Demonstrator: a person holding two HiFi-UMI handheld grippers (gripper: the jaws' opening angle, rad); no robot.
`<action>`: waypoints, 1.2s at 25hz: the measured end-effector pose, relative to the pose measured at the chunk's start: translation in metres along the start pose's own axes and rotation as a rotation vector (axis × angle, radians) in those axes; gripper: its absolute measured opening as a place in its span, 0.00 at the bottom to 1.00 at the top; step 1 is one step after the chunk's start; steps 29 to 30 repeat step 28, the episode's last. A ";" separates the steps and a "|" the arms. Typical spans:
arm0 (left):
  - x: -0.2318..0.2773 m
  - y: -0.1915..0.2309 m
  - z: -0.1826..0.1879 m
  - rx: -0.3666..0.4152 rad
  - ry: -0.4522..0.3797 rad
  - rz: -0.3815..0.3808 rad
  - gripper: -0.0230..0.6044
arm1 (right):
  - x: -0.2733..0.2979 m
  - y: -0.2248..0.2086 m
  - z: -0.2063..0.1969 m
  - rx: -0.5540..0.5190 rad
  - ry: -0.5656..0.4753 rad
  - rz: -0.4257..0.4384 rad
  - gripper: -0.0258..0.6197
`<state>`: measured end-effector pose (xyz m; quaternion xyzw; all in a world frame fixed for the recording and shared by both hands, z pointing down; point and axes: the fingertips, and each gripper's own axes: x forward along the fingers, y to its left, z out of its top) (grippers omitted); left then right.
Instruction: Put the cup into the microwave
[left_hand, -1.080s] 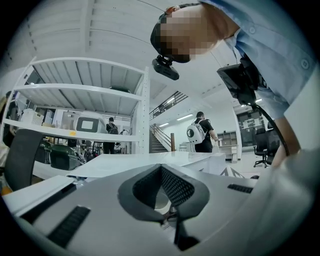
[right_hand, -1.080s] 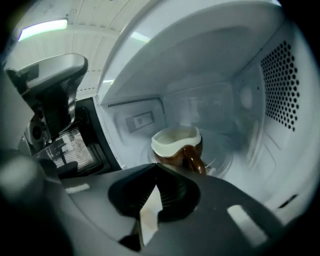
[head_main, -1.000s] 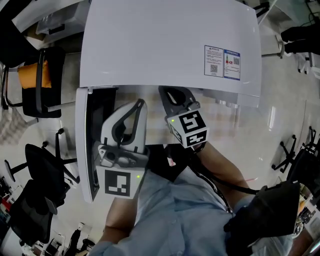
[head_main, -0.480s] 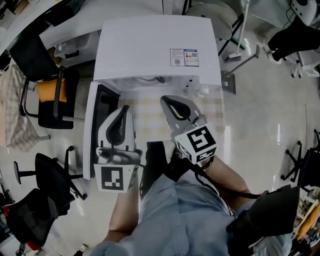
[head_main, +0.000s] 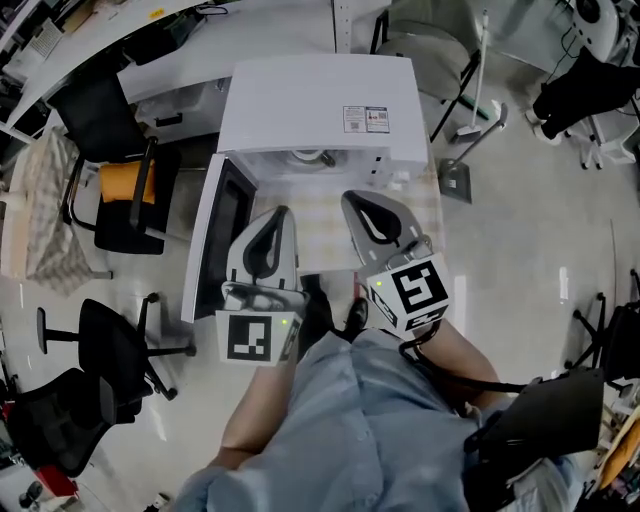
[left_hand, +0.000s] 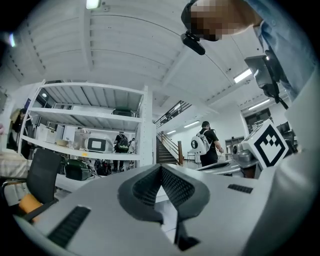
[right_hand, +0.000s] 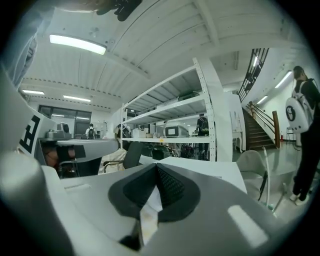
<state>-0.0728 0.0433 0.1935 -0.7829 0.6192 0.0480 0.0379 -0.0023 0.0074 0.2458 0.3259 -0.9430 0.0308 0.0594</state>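
The white microwave (head_main: 320, 105) stands on a table with a checked cloth (head_main: 330, 215), its door (head_main: 215, 235) swung open to the left. At the cavity's mouth a small white round thing (head_main: 308, 157) shows, perhaps the cup; I cannot tell for sure. My left gripper (head_main: 283, 212) and right gripper (head_main: 352, 198) hover side by side in front of the microwave, both shut with nothing in them. In the left gripper view the jaws meet at the tips (left_hand: 161, 167). The right gripper view shows the same (right_hand: 156, 166). Both views look level across the room, not at the microwave.
A chair with an orange cushion (head_main: 120, 185) and black office chairs (head_main: 110, 345) stand left of the open door. A grey chair (head_main: 430, 40) and a floor tool (head_main: 470, 130) are at the right. White shelving (left_hand: 90, 130) and people far off show in the gripper views.
Both grippers have risen and drawn back from the microwave. The head view has pulled away, so the microwave looks smaller and farther. Both stay shut.
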 end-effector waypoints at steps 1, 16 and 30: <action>-0.002 0.000 -0.001 0.000 0.010 0.005 0.04 | -0.001 0.001 0.002 -0.005 -0.002 -0.002 0.04; -0.011 0.017 -0.004 0.021 0.063 0.074 0.04 | -0.006 0.014 0.012 -0.030 -0.035 0.042 0.04; -0.007 0.017 -0.004 0.024 0.064 0.064 0.04 | -0.002 0.013 0.010 -0.027 -0.025 0.035 0.04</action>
